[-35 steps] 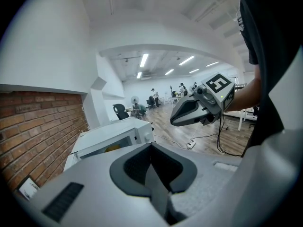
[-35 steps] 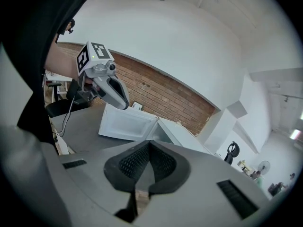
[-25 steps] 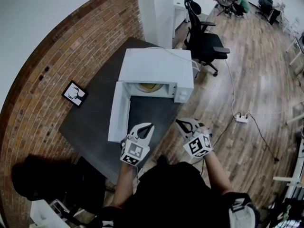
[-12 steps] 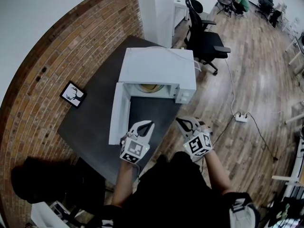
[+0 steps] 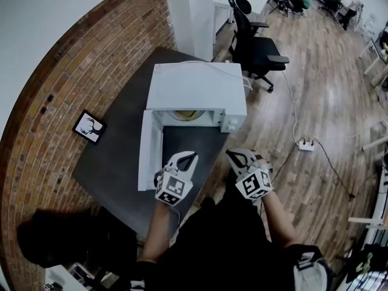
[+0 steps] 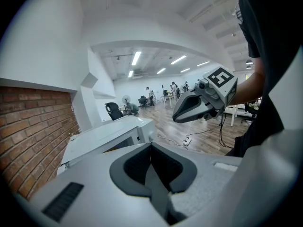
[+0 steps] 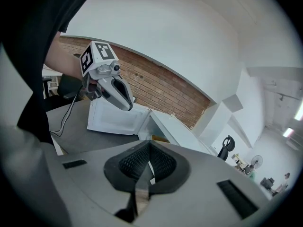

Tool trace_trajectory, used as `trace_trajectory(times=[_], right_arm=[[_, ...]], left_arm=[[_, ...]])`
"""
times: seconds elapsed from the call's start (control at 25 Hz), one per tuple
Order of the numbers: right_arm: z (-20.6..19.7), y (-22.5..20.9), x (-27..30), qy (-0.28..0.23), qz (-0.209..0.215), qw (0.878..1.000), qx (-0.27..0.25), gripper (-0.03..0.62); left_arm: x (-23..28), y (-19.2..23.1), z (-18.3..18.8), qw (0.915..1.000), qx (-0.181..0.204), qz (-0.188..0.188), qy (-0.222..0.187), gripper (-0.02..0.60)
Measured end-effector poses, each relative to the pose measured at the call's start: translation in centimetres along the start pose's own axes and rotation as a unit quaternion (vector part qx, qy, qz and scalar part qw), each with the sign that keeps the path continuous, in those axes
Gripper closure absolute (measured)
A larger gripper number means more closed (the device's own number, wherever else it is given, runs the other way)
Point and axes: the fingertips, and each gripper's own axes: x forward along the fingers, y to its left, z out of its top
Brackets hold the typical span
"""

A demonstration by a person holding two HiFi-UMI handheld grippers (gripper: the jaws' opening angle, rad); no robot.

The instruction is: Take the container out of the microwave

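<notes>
A white microwave [image 5: 197, 90] stands on a dark table [image 5: 115, 156] with its door [image 5: 150, 150] swung open to the left. Inside, a yellowish container [image 5: 185, 113] shows only partly under the top edge. My left gripper [image 5: 188, 158] hovers shut in front of the open cavity, near the door's free end. The right gripper [image 5: 237, 158] is also shut and hangs off the table's right edge, over the floor. The left gripper view shows shut jaws [image 6: 151, 148], the microwave [image 6: 106, 136] beyond, and the right gripper [image 6: 196, 105]. From the right gripper [image 7: 148, 145], I see the door [image 7: 111, 119] and the left gripper [image 7: 113, 91].
A small framed picture [image 5: 89, 128] lies on the table's left part. A brick wall [image 5: 54, 102] runs along the left. A black office chair [image 5: 254, 50] stands behind the microwave. On the wood floor, a power strip [image 5: 305, 145] with cables lies to the right.
The head view has shifted slightly. Both grippers stay shut and hold about the same place in front of the microwave.
</notes>
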Motion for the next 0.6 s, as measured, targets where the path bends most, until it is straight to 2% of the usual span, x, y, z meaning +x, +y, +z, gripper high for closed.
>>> trace_trajectory(times=[0.28, 0.44, 0.6], right_arm=[[0.2, -2.1, 2.6, -0.012, 0.015, 1.000, -0.015, 0.595], [-0.3, -3.7, 4.4, -0.014, 0.028, 0.999, -0.014, 0.595], [-0.5, -5.0, 5.9, -0.016, 0.041, 0.999, -0.019, 0.595]], left_arm=[[2.6, 3.7, -1.0, 0.9996, 0.002, 0.029, 0.008, 0.578], [4.4, 5.6, -2.0, 0.9988, -0.002, 0.041, 0.029, 0.578], [6.6, 7.3, -3.2, 0.9976, 0.011, 0.047, 0.049, 0.578]])
